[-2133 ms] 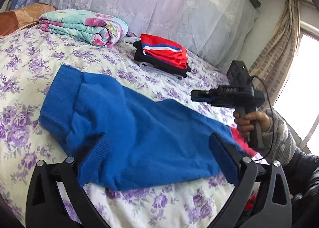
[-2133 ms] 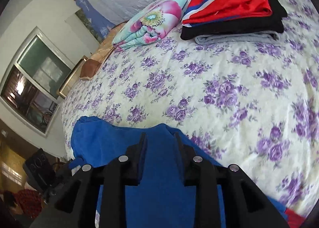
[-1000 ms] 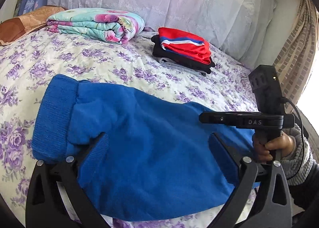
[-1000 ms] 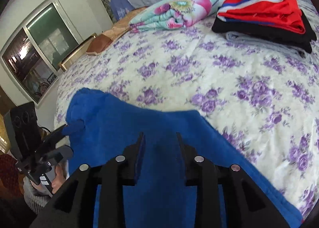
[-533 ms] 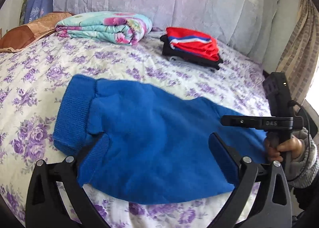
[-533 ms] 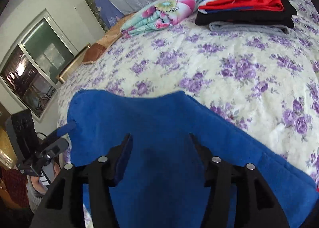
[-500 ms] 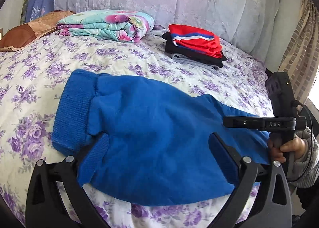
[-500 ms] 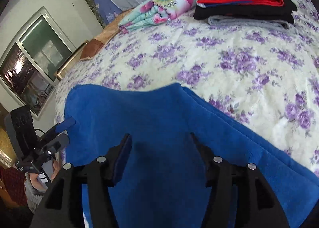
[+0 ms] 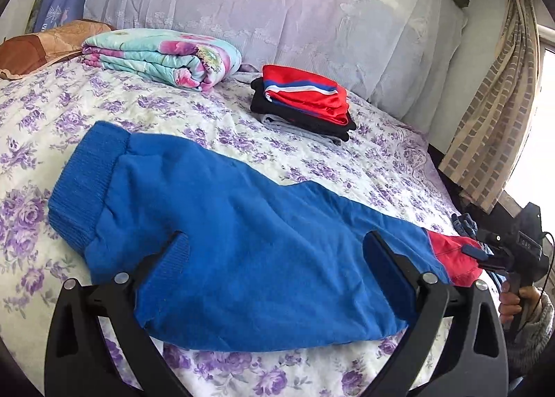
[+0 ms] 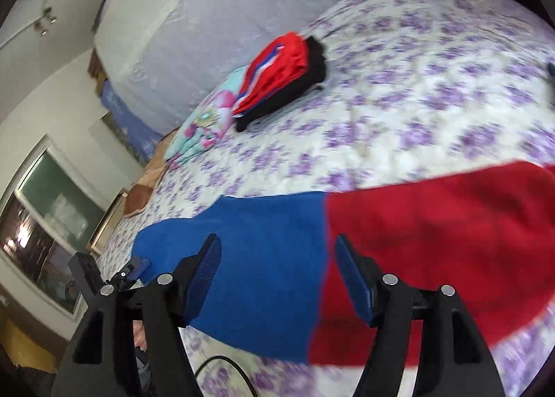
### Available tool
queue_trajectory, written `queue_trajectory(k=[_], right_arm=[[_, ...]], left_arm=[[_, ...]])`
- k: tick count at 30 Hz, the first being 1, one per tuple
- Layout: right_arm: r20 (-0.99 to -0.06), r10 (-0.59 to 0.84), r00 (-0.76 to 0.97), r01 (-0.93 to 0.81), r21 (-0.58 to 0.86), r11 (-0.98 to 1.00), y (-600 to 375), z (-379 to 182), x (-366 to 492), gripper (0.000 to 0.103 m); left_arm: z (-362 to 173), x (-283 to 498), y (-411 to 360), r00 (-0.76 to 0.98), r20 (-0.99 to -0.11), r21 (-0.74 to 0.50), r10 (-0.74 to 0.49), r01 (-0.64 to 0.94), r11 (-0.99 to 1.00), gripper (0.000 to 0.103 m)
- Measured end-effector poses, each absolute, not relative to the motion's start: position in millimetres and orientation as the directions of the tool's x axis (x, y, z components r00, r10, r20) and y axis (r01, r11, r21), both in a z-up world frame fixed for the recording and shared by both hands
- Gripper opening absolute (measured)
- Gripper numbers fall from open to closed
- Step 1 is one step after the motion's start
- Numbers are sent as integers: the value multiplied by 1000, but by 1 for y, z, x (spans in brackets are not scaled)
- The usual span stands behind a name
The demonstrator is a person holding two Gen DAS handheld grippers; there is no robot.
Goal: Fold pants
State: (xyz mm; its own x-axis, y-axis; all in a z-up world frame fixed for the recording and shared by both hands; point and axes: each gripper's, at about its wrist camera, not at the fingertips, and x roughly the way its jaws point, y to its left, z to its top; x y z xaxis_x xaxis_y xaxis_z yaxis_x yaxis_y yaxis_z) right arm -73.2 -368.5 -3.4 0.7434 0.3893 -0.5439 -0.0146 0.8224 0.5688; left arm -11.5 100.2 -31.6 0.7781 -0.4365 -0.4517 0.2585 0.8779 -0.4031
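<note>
Blue pants (image 9: pixel 249 244) with a ribbed cuff at the left and a red section (image 9: pixel 454 260) at the right lie flat across the flowered bed. My left gripper (image 9: pixel 275 253) is open, its jaws spread wide over the blue cloth near the front edge, holding nothing. My right gripper (image 10: pixel 277 270) is open over the seam where blue (image 10: pixel 263 258) meets red (image 10: pixel 433 241). The right gripper also shows in the left wrist view (image 9: pixel 485 256), at the red end. The left gripper shows in the right wrist view (image 10: pixel 133 270) at the far blue end.
A stack of folded clothes, red on top (image 9: pixel 305 95), sits at the back of the bed (image 9: pixel 381 161). A folded floral quilt (image 9: pixel 163 59) lies to its left, with a brown pillow (image 9: pixel 38 48) beyond. A curtain (image 9: pixel 499 112) hangs at the right.
The right gripper has opened and moved along the pants to the red end. The pants now lie stretched out longer, with the red part showing. The left gripper stays open.
</note>
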Motion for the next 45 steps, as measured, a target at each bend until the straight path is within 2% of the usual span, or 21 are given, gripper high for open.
queue_trajectory(k=[6, 11, 18, 20, 22, 24, 26, 30, 33, 38, 45], right_arm=[[-562, 260, 785, 209, 636, 743, -438, -13, -134, 68], [-592, 313, 742, 317, 722, 615, -457, -53, -123, 70], [-474, 326, 818, 283, 825, 489, -481, -65, -105, 70], [-467, 301, 831, 269, 812, 518, -478, -65, -102, 63], [-465, 263, 845, 270, 797, 539, -477, -68, -105, 39], [-413, 245, 877, 235, 814, 531, -481, -74, -112, 29], [-373, 208, 904, 206, 807, 553, -478, -73, -121, 25], [-365, 133, 922, 204, 746, 635, -463, -53, -120, 23], [-365, 90, 926, 184, 649, 739, -445, -20, -112, 22], [-381, 21, 924, 125, 353, 927, -378, 30, -87, 21], [-399, 79, 914, -67, 45, 997, -261, 42, -48, 19]], left_arm=[[-41, -11, 104, 756, -462, -450, -464, 251, 857, 98], [-38, -16, 101, 738, -493, -440, -460, 244, 864, 98], [-26, -24, 102, 737, -495, -426, -460, 256, 868, 98], [-24, -26, 103, 737, -499, -426, -455, 249, 870, 98], [-19, -29, 105, 746, -491, -421, -449, 248, 872, 98], [-13, -32, 109, 758, -475, -421, -447, 250, 872, 98], [-10, -33, 113, 766, -465, -427, -444, 245, 870, 98], [-7, -33, 123, 776, -466, -434, -425, 218, 874, 98], [-2, -34, 131, 790, -456, -434, -409, 204, 877, 98], [1, -36, 149, 808, -447, -449, -385, 169, 877, 98], [4, -39, 168, 826, -425, -476, -371, 145, 868, 98]])
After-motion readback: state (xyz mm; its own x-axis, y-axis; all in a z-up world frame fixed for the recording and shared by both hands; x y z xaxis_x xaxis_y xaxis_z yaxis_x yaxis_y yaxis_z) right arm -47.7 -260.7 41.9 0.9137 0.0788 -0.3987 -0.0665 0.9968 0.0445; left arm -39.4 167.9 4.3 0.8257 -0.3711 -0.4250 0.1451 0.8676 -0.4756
